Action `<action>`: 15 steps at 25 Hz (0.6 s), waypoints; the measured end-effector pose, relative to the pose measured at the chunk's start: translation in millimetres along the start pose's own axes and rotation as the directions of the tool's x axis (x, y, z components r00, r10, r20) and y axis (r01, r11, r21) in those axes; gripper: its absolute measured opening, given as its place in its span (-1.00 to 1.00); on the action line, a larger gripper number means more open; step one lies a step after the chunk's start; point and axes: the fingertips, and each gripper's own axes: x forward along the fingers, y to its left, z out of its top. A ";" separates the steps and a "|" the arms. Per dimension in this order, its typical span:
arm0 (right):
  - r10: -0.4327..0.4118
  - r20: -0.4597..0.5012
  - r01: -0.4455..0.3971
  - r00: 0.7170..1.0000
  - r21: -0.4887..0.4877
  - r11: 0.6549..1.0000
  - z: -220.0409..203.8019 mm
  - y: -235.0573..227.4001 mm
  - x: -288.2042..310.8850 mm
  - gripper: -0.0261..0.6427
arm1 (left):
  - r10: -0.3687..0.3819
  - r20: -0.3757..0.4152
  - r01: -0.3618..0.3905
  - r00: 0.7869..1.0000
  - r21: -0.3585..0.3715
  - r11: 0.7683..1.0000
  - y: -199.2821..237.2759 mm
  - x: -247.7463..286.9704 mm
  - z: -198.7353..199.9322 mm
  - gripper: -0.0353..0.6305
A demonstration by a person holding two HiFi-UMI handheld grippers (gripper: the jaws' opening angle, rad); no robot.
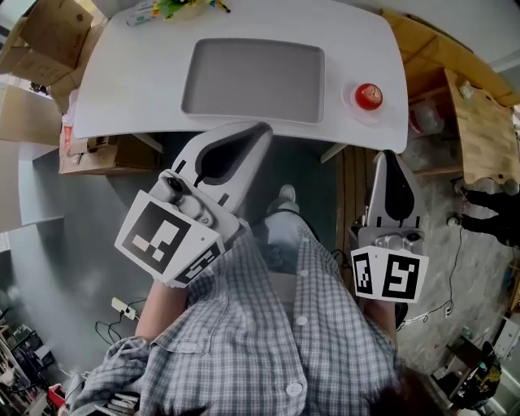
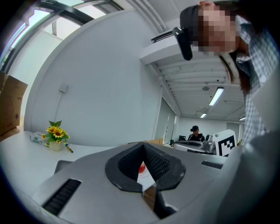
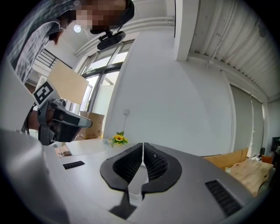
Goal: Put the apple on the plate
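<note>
A red apple (image 1: 368,95) rests on a small round white plate (image 1: 355,112) at the right end of the white table (image 1: 122,97). Both grippers are held below the table's near edge, short of it and apart from the apple. My left gripper (image 1: 257,130) is shut with nothing in it. In the left gripper view a sliver of the apple (image 2: 142,167) shows through the gap under the shut jaws of the left gripper (image 2: 143,145). My right gripper (image 1: 389,156) is below the apple's end of the table. Its jaws meet with nothing between them in the right gripper view (image 3: 143,145).
A grey mat (image 1: 253,80) lies in the table's middle. A small pot of sunflowers (image 1: 175,8) stands at the far edge. Cardboard boxes (image 1: 49,41) stack at the left and a wooden bench (image 1: 479,122) stands at the right. Another person (image 2: 194,133) sits far off.
</note>
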 end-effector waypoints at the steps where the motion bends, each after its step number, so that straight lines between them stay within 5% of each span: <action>1: -0.003 -0.005 0.003 1.000 -0.010 1.000 -0.6 -8.4 5.0 -0.84 | 0.003 0.000 -0.003 1.000 -0.001 1.000 0.2 8.0 1.4 -0.87; 15: 0.049 -0.029 -0.049 0.998 0.011 0.999 -12.4 -104.0 57.6 -0.85 | 0.065 -0.011 -0.065 0.998 -0.001 0.998 -10.1 101.5 16.4 -0.87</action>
